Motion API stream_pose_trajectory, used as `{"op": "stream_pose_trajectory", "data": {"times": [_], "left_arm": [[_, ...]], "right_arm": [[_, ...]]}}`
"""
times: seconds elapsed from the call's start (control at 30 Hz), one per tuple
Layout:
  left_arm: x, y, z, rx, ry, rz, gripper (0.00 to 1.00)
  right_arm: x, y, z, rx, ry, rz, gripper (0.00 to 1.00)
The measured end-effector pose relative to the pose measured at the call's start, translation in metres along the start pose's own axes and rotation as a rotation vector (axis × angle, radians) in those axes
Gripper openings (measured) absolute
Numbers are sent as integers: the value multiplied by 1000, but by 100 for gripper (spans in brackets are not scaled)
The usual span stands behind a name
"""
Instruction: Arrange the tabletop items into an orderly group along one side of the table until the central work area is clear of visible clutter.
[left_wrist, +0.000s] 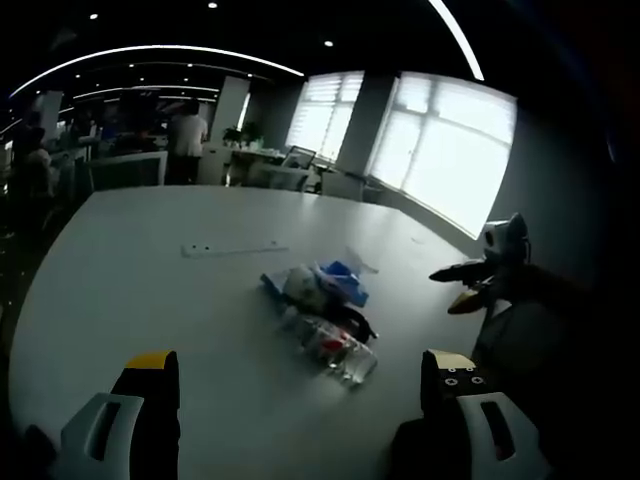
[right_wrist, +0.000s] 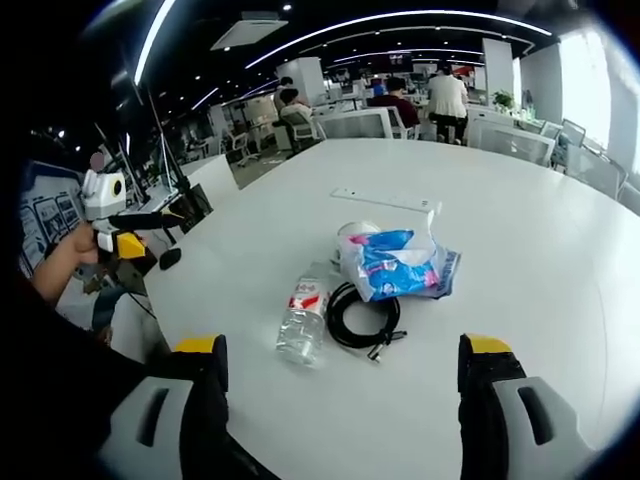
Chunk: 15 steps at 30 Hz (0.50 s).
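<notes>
A small heap of items lies mid-table: a clear water bottle (right_wrist: 303, 320) with a red label on its side, a coiled black cable (right_wrist: 365, 318) touching it, and a blue and white plastic bag (right_wrist: 395, 265) behind them. A white power strip (right_wrist: 385, 200) lies farther back. From the other side I see the bottle (left_wrist: 335, 350), cable (left_wrist: 357, 321), bag (left_wrist: 330, 285) and strip (left_wrist: 232, 247). My left gripper (left_wrist: 300, 362) is open and short of the bottle. My right gripper (right_wrist: 343, 350) is open just before the cable, holding nothing. Each shows in the other's view: right gripper (left_wrist: 452, 288), left gripper (right_wrist: 150, 230).
The large white table (left_wrist: 130, 280) has wide bare stretches around the heap. A small white object (right_wrist: 352, 232) peeks from behind the bag. Desks, chairs and seated people (right_wrist: 395, 100) fill the office beyond the far edge. Bright windows (left_wrist: 440, 150) line one wall.
</notes>
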<state>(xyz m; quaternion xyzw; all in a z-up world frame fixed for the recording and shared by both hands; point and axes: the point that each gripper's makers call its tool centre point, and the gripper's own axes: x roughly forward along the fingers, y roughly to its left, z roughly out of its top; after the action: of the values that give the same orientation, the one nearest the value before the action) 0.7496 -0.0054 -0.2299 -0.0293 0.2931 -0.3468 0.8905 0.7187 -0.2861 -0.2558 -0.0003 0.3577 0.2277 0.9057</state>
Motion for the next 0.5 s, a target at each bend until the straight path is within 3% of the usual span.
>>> {"op": "stream_pose_trajectory", "data": {"times": [0.5], "left_arm": [[-2,-2,0,8,-2,3,100]], "right_arm": [[8,6,2,-1,4,17,91]]}}
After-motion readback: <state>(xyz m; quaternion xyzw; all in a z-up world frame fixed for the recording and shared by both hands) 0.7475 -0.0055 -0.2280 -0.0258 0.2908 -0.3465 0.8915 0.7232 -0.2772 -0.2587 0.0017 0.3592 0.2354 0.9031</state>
